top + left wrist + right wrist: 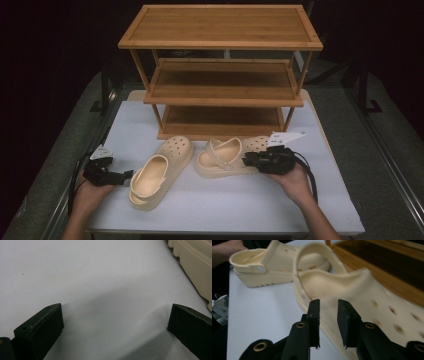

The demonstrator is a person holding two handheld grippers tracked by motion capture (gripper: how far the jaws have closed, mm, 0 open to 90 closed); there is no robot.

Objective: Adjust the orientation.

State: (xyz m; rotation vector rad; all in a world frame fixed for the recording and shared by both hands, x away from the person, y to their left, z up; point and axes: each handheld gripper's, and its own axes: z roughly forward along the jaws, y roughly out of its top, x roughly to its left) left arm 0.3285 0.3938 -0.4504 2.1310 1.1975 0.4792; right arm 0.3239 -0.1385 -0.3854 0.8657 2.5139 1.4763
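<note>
Two cream clogs [162, 170] of smooth, matt moulded foam lie on a matt white tabletop [225, 205], with a satin-finished bamboo-like wooden rack [222, 70] at twelve o'clock.

My left gripper [127, 174] lies low in my left hand [90, 192], jaws spread wide and pointing right. My right gripper [246, 160] sits in my right hand [295, 182], pointing left, jaws narrowed to a slim gap

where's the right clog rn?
High view: the right clog lies on the white table, right of centre, before the wooden rack, beside the other clog, right hand-held gripper at it.
</note>
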